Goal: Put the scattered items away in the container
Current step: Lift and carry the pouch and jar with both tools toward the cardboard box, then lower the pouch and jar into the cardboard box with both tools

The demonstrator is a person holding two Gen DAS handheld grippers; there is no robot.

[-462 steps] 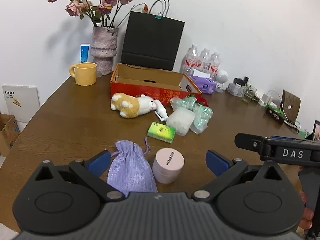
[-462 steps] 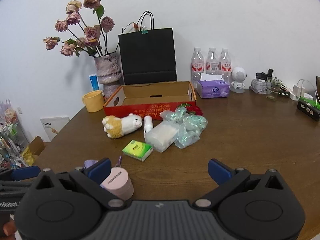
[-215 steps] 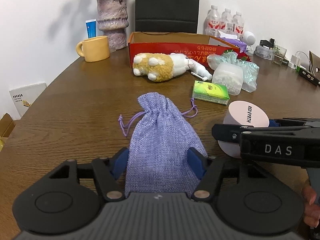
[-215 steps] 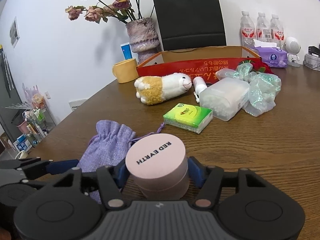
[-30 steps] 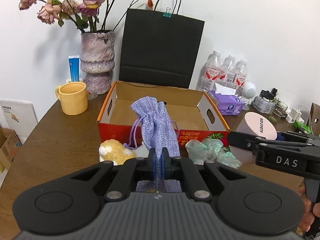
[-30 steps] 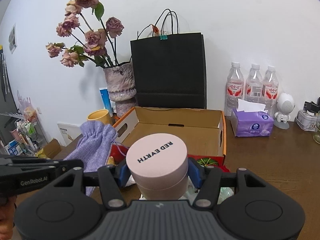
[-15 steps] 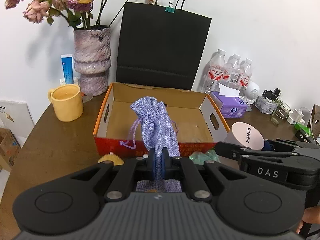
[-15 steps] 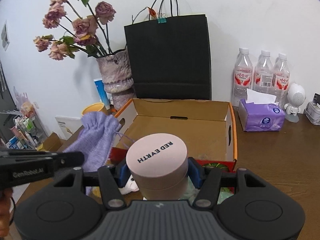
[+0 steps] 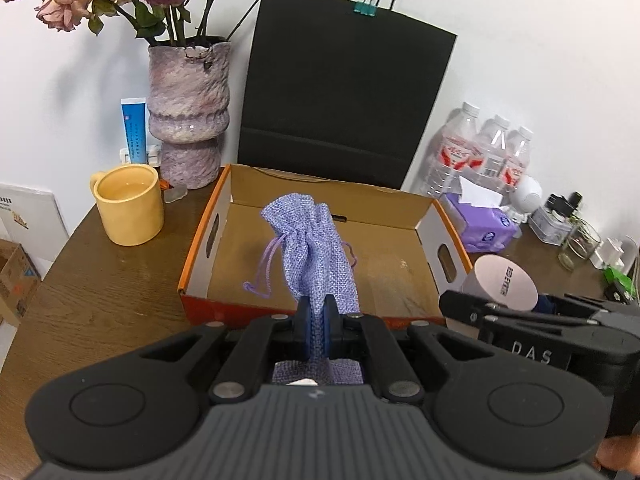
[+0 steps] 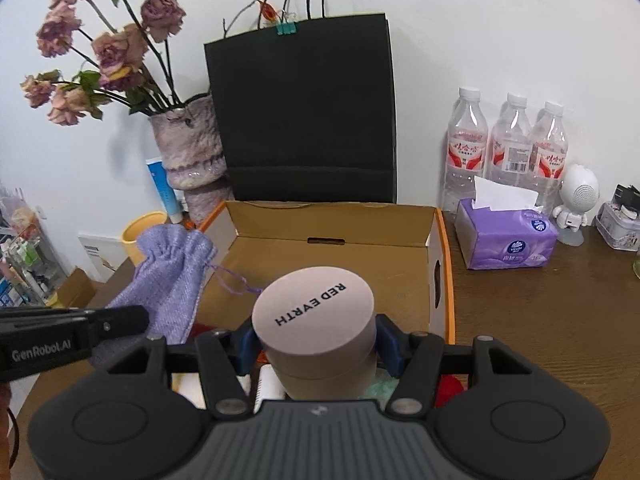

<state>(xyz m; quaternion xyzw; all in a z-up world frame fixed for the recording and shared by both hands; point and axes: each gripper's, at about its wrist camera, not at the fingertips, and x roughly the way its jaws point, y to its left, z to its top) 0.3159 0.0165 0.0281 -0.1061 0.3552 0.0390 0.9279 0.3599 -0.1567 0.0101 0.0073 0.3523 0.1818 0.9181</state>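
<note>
My left gripper (image 9: pixel 316 320) is shut on a purple drawstring pouch (image 9: pixel 316 248), which sticks out over the open cardboard box (image 9: pixel 224 220). From the right wrist view the pouch (image 10: pixel 168 276) hangs at the box's left side. My right gripper (image 10: pixel 316 344) is shut on a round pink jar (image 10: pixel 316 320) lettered RED EARTH, held just in front of the box's (image 10: pixel 440 264) near wall. In the left wrist view the jar (image 9: pixel 500 284) shows at the right, beside the box's right wall. The box floor looks bare.
Behind the box stand a black paper bag (image 9: pixel 340 92) and a vase of dried roses (image 9: pixel 188 112). A yellow mug (image 9: pixel 128 204) sits left of the box. A purple tissue pack (image 10: pixel 508 240), water bottles (image 10: pixel 508 140) and a small white figure (image 10: pixel 576 200) stand at the right.
Both grippers have moved forward toward the box with their loads. The box looms larger, and the plush toy and green packet have dropped out of sight below the grippers.
</note>
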